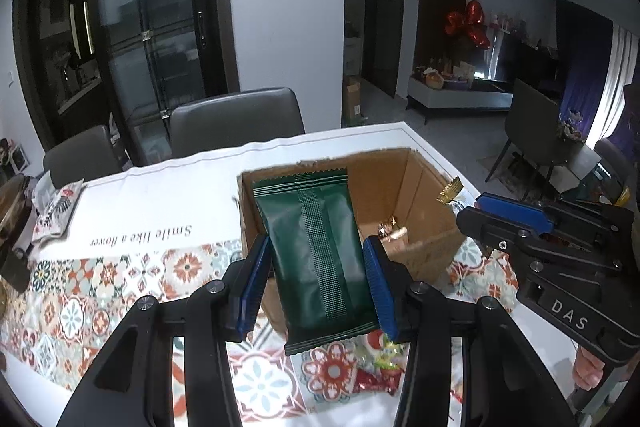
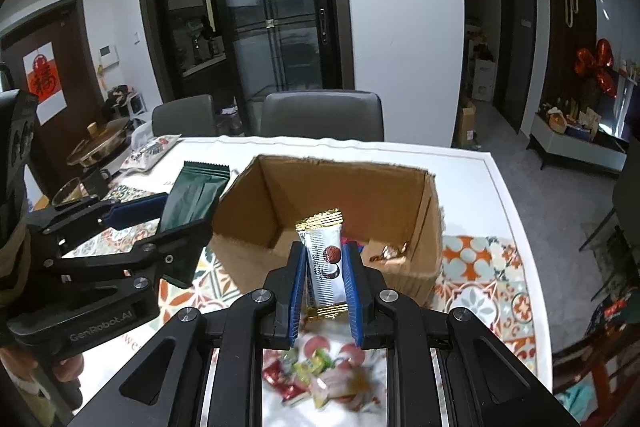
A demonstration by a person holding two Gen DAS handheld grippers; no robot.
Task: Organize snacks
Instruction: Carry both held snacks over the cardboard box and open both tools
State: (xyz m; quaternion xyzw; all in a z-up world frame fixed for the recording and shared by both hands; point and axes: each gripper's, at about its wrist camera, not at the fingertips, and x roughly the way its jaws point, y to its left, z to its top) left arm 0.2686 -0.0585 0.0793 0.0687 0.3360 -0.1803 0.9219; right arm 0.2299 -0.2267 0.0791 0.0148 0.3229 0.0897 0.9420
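Covering the counter (image 1: 168, 195) is a white cloth printed with "Smile like a flower" and a band of orange, red and teal tiles; two grey chairs (image 1: 236, 121) stand at its far edge before dark glass doors and a white wall, and a red foil balloon (image 1: 470, 25) hangs by a low cabinet off to the right of the left tool. The left tool (image 1: 318, 281) is clamped on a dark green packet (image 1: 320, 255), blue pads pressed against both its long sides, holding it upright just short of the near wall of an open cardboard box (image 1: 420, 195). The right tool (image 2: 325, 277) has its pads closed on a slim white bar with gold crimped ends (image 2: 323, 259), also held at the box's near wall. A few gold-wrapped sweets (image 2: 390, 251) lie on the box floor just beyond it. Under both tools, loose wrapped candies (image 2: 316, 375) in red, green and yellow lie blurred on the cloth. Far left of the right tool sit a lidded metal pot (image 2: 100, 143) and a printed bag (image 2: 150, 151).
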